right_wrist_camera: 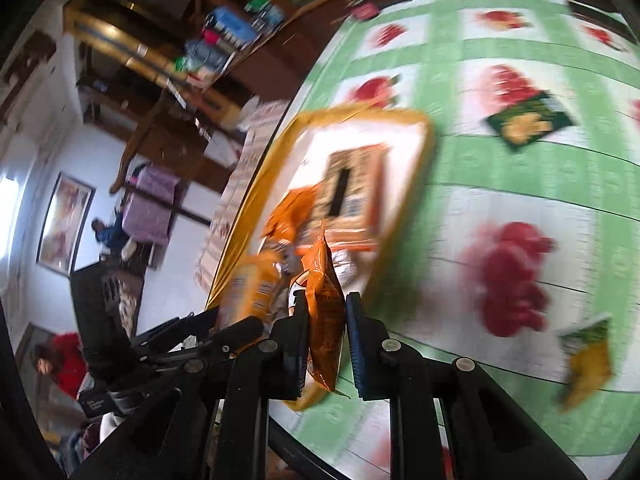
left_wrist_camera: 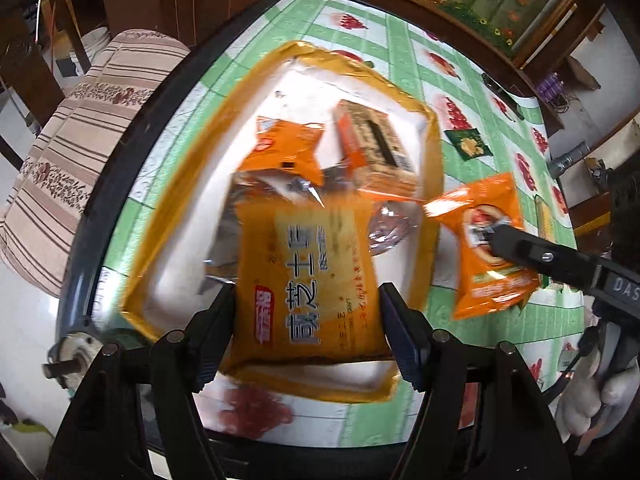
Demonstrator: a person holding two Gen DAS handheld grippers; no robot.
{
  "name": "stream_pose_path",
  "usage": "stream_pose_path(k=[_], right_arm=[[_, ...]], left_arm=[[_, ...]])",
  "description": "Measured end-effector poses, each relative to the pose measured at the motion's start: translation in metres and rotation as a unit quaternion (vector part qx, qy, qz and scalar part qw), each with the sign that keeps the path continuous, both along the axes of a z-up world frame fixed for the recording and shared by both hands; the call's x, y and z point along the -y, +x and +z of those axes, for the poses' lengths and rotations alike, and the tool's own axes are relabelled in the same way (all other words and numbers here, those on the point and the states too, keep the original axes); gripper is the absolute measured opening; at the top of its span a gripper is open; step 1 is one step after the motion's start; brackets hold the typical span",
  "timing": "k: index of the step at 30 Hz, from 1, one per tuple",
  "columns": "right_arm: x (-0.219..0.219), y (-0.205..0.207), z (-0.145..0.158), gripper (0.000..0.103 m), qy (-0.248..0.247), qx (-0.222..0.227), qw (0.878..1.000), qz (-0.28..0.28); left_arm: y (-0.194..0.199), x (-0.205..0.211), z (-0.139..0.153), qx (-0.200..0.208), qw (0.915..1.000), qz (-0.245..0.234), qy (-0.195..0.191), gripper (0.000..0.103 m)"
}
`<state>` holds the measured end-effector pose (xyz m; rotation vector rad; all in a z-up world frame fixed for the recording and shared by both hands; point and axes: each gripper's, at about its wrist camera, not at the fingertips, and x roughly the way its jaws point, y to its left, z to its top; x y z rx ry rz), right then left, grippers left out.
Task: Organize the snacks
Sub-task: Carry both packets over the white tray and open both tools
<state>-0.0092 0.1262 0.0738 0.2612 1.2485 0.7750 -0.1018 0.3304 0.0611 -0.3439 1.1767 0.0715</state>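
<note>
Snacks sat over the yellow-rimmed tray point(left_wrist_camera: 434, 168): left gripper point(left_wrist_camera: 306, 304) stood half-spread, its fingers clamping a yellow cracker pack point(left_wrist_camera: 316, 264) above the tray. Rightward, the right gripper point(right_wrist_camera: 326, 320) was pinched tight on an orange snack pouch point(left_wrist_camera: 490, 248) beside the tray's rim.
</note>
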Motion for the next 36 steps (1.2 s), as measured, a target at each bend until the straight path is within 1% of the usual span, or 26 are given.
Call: stream_pose_path(k=[3,4,7,8,9,10,11,12,13,14,15,17,18,20,21,22,23,24,25,26,27,28,30,32,34,36], right_arm=[[-0.031,-0.001,-0.009,0.017,-0.011,-0.005,1.0,0.019],[-0.039,0.0,-0.013,0.02,-0.015,-0.008,1.0,0.023],[-0.058,0.001,-0.021,0.023,-0.031,-0.008,0.999,0.031],[-0.061,0.001,-0.021,0.023,-0.032,-0.004,0.999,0.031],[-0.062,0.0,-0.019,0.027,-0.032,0.0,0.999,0.03],[-0.063,-0.001,-0.015,0.033,-0.034,0.01,0.999,0.029],[-0.063,-0.002,-0.011,0.036,-0.039,0.019,0.999,0.027],[-0.061,-0.002,-0.007,0.041,-0.041,0.026,0.999,0.024],[-0.058,-0.002,-0.003,0.043,-0.043,0.036,0.998,0.017],[-0.054,-0.003,0.003,0.043,-0.044,0.045,0.998,0.008],[-0.048,-0.002,0.008,0.043,-0.044,0.051,0.998,0.001],[-0.036,-0.004,0.017,0.043,-0.057,0.075,0.995,-0.027],[-0.03,-0.006,0.021,0.043,-0.067,0.089,0.993,-0.04],[-0.011,-0.01,0.028,0.055,-0.1,0.129,0.983,-0.082],[-0.001,-0.01,0.029,0.069,-0.111,0.137,0.979,-0.099],[0.015,-0.009,0.028,0.073,-0.122,0.135,0.976,-0.121],[0.039,-0.008,0.023,0.072,-0.13,0.118,0.973,-0.153],[0.054,-0.007,0.02,0.072,-0.129,0.106,0.971,-0.169],[0.085,-0.006,0.013,0.072,-0.124,0.081,0.968,-0.203],[0.105,-0.007,0.008,0.072,-0.124,0.068,0.964,-0.226],[0.126,-0.01,0.004,0.072,-0.125,0.056,0.959,-0.25],[0.158,-0.015,-0.003,0.072,-0.126,0.042,0.95,-0.281],[0.201,-0.022,-0.013,0.072,-0.134,0.029,0.938,-0.318],[0.236,-0.028,-0.022,0.073,-0.135,0.011,0.929,-0.344],[0.262,-0.033,-0.027,0.073,-0.124,-0.003,0.924,-0.362],[0.281,-0.036,-0.029,0.073,-0.121,-0.003,0.922,-0.369]], left_arm=[[-0.001,-0.006,0.0,0.002,1.0,-0.007,-0.004,0.07],[-0.001,-0.008,0.001,0.004,0.9999,-0.011,-0.007,0.07],[-0.003,-0.012,0.012,0.027,0.9994,-0.018,-0.01,0.07],[-0.004,-0.013,0.018,0.041,0.9989,-0.02,-0.007,0.07],[-0.004,-0.014,0.027,0.058,0.9981,-0.023,-0.001,0.07],[-0.004,-0.012,0.039,0.082,0.9962,-0.027,0.01,0.07],[-0.004,-0.011,0.048,0.102,0.9942,-0.03,0.019,0.07],[-0.003,-0.009,0.062,0.13,0.9905,-0.035,0.026,0.07],[-0.001,-0.007,0.072,0.153,0.9871,-0.043,0.021,0.07],[0.001,-0.006,0.08,0.175,0.9831,-0.053,0.008,0.075],[0.004,-0.003,0.09,0.205,0.9761,-0.07,-0.021,0.081],[0.013,0.002,0.096,0.229,0.967,-0.091,-0.065,0.083],[0.02,0.006,0.097,0.224,0.9663,-0.102,-0.077,0.083],[0.038,0.02,0.092,0.2,0.9675,-0.127,-0.088,0.083],[0.046,0.029,0.088,0.188,0.9672,-0.142,-0.096,0.082],[0.051,0.036,0.084,0.178,0.9673,-0.151,-0.099,0.082],[0.056,0.045,0.079,0.167,0.9682,-0.159,-0.098,0.082],[0.061,0.055,0.074,0.153,0.9691,-0.166,-0.099,0.082],[0.062,0.064,0.069,0.142,0.9695,-0.173,-0.101,0.082],[0.064,0.072,0.065,0.13,0.9699,-0.178,-0.103,0.082],[0.066,0.083,0.059,0.117,0.9701,-0.185,-0.105,0.082],[0.063,0.093,0.056,0.109,0.9699,-0.189,-0.108,0.082],[0.06,0.11,0.049,0.091,0.9697,-0.197,-0.113,0.082],[0.055,0.124,0.044,0.072,0.9702,-0.2,-0.116,0.082],[0.053,0.141,0.034,0.05,0.9716,-0.201,-0.114,0.082],[0.052,0.155,0.027,0.032,0.9723,-0.203,-0.111,0.082]])
